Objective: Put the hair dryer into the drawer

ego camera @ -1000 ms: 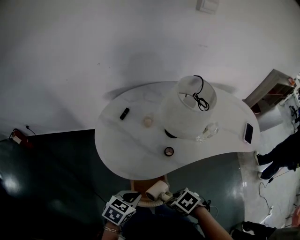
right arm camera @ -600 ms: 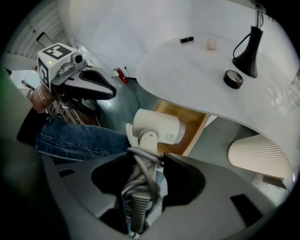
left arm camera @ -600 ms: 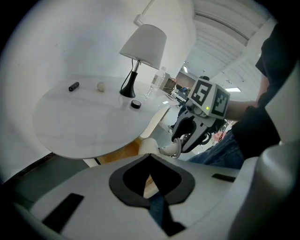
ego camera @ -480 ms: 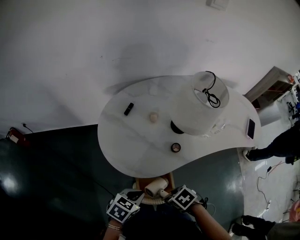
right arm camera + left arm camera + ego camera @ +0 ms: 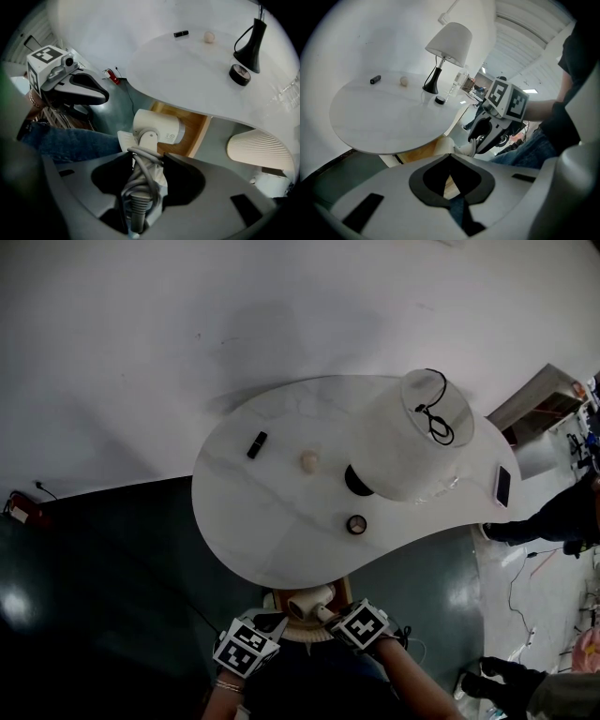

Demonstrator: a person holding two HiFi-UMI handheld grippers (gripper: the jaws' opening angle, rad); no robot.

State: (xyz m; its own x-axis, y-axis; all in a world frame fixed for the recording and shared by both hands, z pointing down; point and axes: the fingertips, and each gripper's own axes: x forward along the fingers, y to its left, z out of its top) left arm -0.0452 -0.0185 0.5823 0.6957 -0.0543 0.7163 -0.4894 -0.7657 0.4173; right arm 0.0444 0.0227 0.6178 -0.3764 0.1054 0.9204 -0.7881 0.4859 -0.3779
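Right now your right gripper (image 5: 140, 161) has its fingers (image 5: 182, 177) clamped on the handle of the hair dryer (image 5: 157, 127), with the grey cord wound round that handle and caught between them too. The dryer's cream head pokes out beyond the fingertips and hangs over the open wooden drawer (image 5: 192, 136), which sits just under the near edge of the white bench (image 5: 262, 512). From your right gripper view I cannot tell whether the dryer touches the drawer.

Your left gripper (image 5: 450, 157) is empty: its fingers (image 5: 384, 197) meet at the tips with nothing between them, only wood and your jeans showing through the gap behind the pads. It sits just beside the right one, both low at the bench's near edge, close to your lap.

On the bench stand a lamp (image 5: 412, 442) with a white shade, a small black stick-shaped item (image 5: 257, 443), a pale ball (image 5: 309, 461), a round black disc (image 5: 356, 524) near the lamp's base, and a phone (image 5: 502, 486) at the far right end.
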